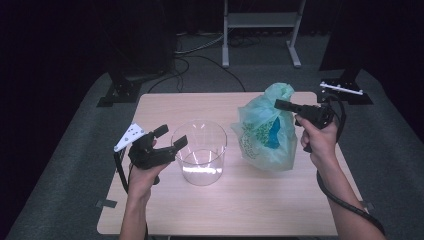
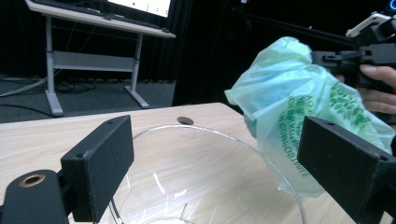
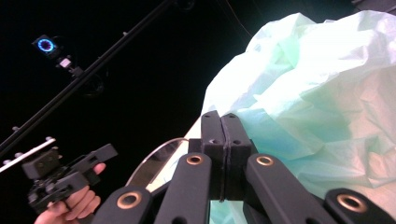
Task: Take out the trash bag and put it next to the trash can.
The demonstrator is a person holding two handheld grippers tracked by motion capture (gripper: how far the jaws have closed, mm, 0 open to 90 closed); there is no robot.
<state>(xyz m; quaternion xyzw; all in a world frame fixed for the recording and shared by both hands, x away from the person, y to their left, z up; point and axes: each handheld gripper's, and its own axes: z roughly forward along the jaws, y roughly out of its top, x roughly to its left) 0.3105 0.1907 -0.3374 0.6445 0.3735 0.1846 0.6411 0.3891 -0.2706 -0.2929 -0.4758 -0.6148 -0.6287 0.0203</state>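
A clear round container stands at the middle of the wooden table. To its right sits a bulging pale green plastic bag with green print. My left gripper hovers open at the container's left rim. In the left gripper view its jaws stand wide apart above that rim, with nothing between them. My right gripper is shut, its tips against the bag's upper part. In the right gripper view the jaws are pressed together in front of the bag, with no film visible between them.
A white-legged desk frame stands on the floor behind the table. Black stand bases flank the table's far corners. A dark round spot marks the tabletop beyond the container. The near half of the table is bare wood.
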